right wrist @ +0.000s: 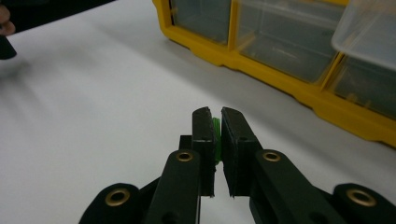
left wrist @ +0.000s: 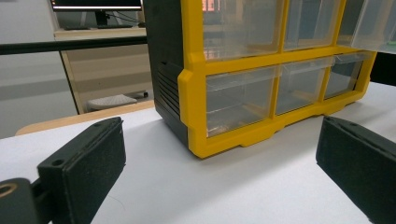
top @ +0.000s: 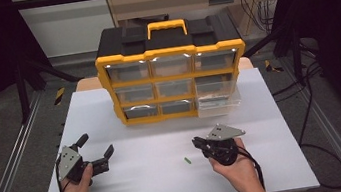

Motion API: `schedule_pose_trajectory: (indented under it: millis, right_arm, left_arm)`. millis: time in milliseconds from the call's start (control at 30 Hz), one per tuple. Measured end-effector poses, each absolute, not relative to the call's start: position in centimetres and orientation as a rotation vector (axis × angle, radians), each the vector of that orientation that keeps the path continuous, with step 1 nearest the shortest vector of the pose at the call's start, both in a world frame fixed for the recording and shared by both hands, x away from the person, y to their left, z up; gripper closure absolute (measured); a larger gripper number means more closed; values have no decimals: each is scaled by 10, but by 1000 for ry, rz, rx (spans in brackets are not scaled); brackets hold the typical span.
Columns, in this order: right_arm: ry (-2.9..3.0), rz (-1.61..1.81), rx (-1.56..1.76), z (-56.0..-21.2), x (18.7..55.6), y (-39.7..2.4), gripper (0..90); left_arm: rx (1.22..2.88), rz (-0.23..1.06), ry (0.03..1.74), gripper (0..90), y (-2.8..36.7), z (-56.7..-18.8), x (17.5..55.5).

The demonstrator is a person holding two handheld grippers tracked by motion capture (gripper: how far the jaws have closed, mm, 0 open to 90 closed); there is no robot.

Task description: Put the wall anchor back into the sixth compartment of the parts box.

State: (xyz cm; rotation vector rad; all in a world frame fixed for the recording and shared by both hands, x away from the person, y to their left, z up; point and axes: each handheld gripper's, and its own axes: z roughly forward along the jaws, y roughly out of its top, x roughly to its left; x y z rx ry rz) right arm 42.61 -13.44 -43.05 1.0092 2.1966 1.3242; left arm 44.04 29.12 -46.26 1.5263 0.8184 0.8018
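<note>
Two grippers over a white table board [top: 135, 181], high view first. Yellow-and-black plastic drawer cabinet with clear drawers [top: 172, 70] stands at 12 o'clock of the board, front facing the person, so both hands can reach it. One clear plastic drawer [top: 218, 94] at the cabinet's lower right is pulled out, probably as the drop target. Left gripper [top: 96, 152] sits at 8 o'clock, jaws spread wide, holding nothing; looks parked out of the way. Right gripper [top: 197, 142] sits at 5 o'clock, jaws drawn together. A small green piece [top: 187, 161] lies on the board just at 8 o'clock of the right gripper.

Left gripper view: left gripper [left wrist: 219, 163] jaws well apart, bare board between them, cabinet [left wrist: 261, 84] dead ahead at 12–1 o'clock.

Right gripper view: right gripper [right wrist: 218, 135] is clamped on a thin green plastic part [right wrist: 216, 135], pinched flat between the pads so it can't twist. Cabinet [right wrist: 280, 60] lies at 1 o'clock, pulled drawer [right wrist: 369, 35] at 2 o'clock. My read: carry to that drawer comes next.
</note>
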Motion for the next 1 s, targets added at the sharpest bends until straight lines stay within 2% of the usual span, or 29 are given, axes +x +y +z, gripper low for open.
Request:
schedule_pose_trajectory:
  millis: [533,1000]
  right_arm:
    - [2075,1408,929,-360,418,-153,844]
    - [1953,1424,925,-304,439,-181,843]
  left_arm:
    - [1529,803,822,12,291,-463,441]
    - [1523,805,822,13,292,-463,440]
